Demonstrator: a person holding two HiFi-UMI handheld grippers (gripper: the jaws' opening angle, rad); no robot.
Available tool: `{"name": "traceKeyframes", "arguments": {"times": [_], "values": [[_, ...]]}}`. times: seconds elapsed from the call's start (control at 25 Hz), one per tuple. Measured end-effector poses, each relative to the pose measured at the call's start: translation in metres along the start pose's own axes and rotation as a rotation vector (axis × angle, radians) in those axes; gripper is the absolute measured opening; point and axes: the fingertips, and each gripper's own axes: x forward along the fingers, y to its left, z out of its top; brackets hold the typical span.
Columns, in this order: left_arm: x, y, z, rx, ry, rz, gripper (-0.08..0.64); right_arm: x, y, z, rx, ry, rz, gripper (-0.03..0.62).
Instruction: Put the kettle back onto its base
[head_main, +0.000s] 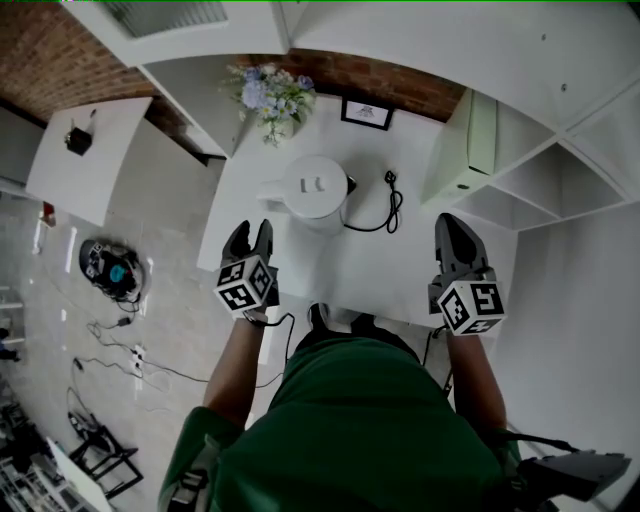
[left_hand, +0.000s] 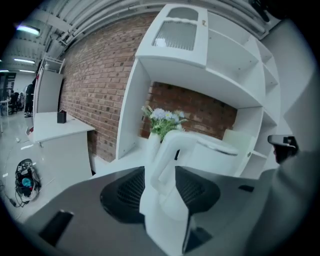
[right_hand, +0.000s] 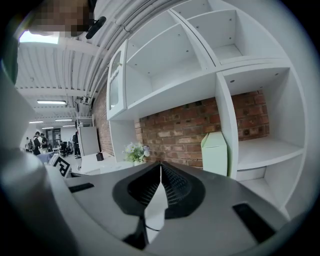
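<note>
Hands off, and the job looks done

Near the white table's (head_main: 400, 272) front edge, the left gripper (head_main: 251, 236) has its jaws wide apart, aimed at the handle but off it. The right gripper (head_main: 452, 226) is closed on nothing. Farther in, the white plastic electric kettle (head_main: 318, 188) seems seated on its hidden base, with the black power cord (head_main: 386, 212) trailing right.

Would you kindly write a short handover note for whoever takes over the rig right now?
Left claw: open, empty, just short of the kettle.
Right claw: shut, empty, over the table to the kettle's right.
Kettle: upright on the table, cord running from under it; apparently on its base, which is hidden.
Done: kettle set down. Left: check the seating, withdraw.
</note>
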Motion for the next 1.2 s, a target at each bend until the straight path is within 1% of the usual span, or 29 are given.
{"name": "traceKeyframes", "arguments": {"times": [0.08, 0.16, 0.24, 0.32, 0.44, 0.56, 0.64, 0.84, 0.96, 1.2], "values": [[-0.016, -0.005, 0.022, 0.017, -0.061, -0.011, 0.187, 0.002, 0.005, 0.004, -0.004, -0.013, 0.009, 0.026], [-0.033, -0.016, 0.045, 0.055, -0.131, -0.034, 0.138, 0.004, 0.011, 0.009, -0.011, -0.031, 0.015, 0.024], [-0.050, -0.032, 0.068, 0.104, -0.198, -0.070, 0.086, 0.005, 0.018, 0.015, -0.015, -0.052, 0.025, 0.023], [-0.065, -0.048, 0.088, 0.137, -0.246, -0.109, 0.065, 0.007, 0.026, 0.024, -0.014, -0.076, 0.043, 0.023], [-0.083, -0.061, 0.106, 0.140, -0.279, -0.142, 0.054, 0.010, 0.041, 0.039, -0.007, -0.112, 0.092, 0.023], [-0.096, -0.064, 0.118, 0.136, -0.305, -0.146, 0.053, 0.012, 0.058, 0.051, -0.020, -0.135, 0.144, 0.023], [-0.104, -0.065, 0.128, 0.133, -0.329, -0.148, 0.052, 0.013, 0.065, 0.057, -0.032, -0.146, 0.164, 0.023], [-0.120, -0.068, 0.156, 0.139, -0.405, -0.154, 0.052, 0.012, 0.072, 0.071, -0.063, -0.183, 0.161, 0.023], [-0.124, -0.071, 0.167, 0.150, -0.419, -0.147, 0.054, 0.010, 0.074, 0.081, -0.079, -0.207, 0.169, 0.023], [-0.127, -0.078, 0.179, 0.156, -0.452, -0.150, 0.054, 0.003, 0.069, 0.093, -0.102, -0.240, 0.154, 0.023]]}}
